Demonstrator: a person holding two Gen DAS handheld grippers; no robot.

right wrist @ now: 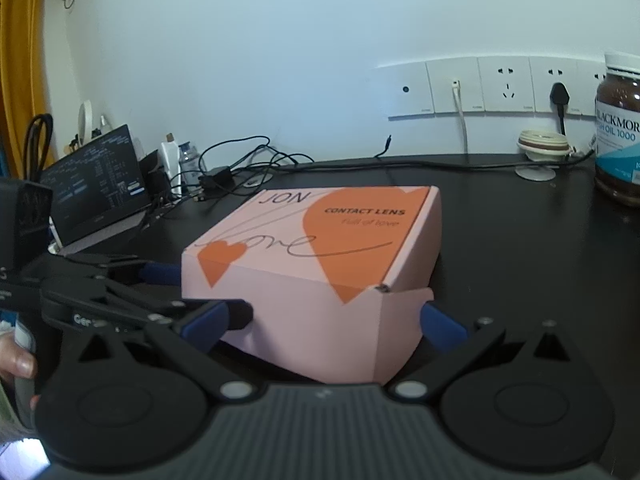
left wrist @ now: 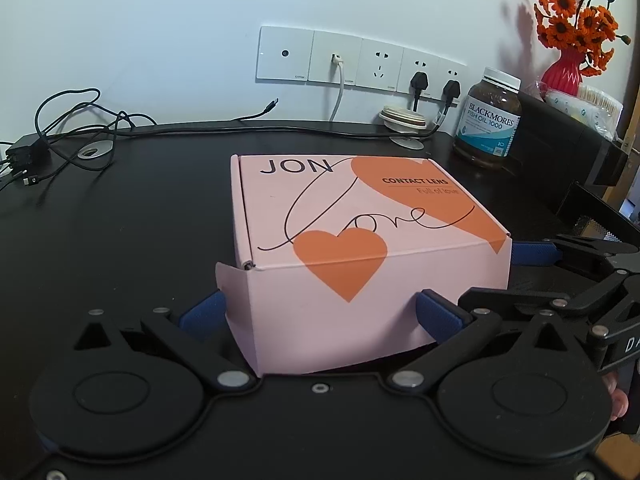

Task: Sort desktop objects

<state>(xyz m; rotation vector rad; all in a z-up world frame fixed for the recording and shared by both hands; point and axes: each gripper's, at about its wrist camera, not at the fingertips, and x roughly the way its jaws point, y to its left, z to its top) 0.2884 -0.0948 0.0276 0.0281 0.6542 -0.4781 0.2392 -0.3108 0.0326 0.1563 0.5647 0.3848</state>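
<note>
A pink cardboard box (left wrist: 360, 216) with orange hearts and "CONTACT LENS" print lies on the black desk (left wrist: 120, 240). My left gripper (left wrist: 320, 316) straddles its near left corner, with both blue pads pressed against the box walls. In the right wrist view my right gripper (right wrist: 324, 320) clamps the box (right wrist: 320, 240) at its near right corner in the same way. Each gripper shows in the other's view: a right-gripper finger (left wrist: 534, 253) runs along the box's right side, and a left-gripper finger (right wrist: 160, 273) along its left side.
A brown fish oil bottle (left wrist: 488, 120) stands at the back right beside a black case (left wrist: 560, 148) and a red vase of orange flowers (left wrist: 568, 68). Cables (left wrist: 80, 128) trail across the back left under wall sockets (left wrist: 360, 64). A small screen (right wrist: 96, 184) stands far left.
</note>
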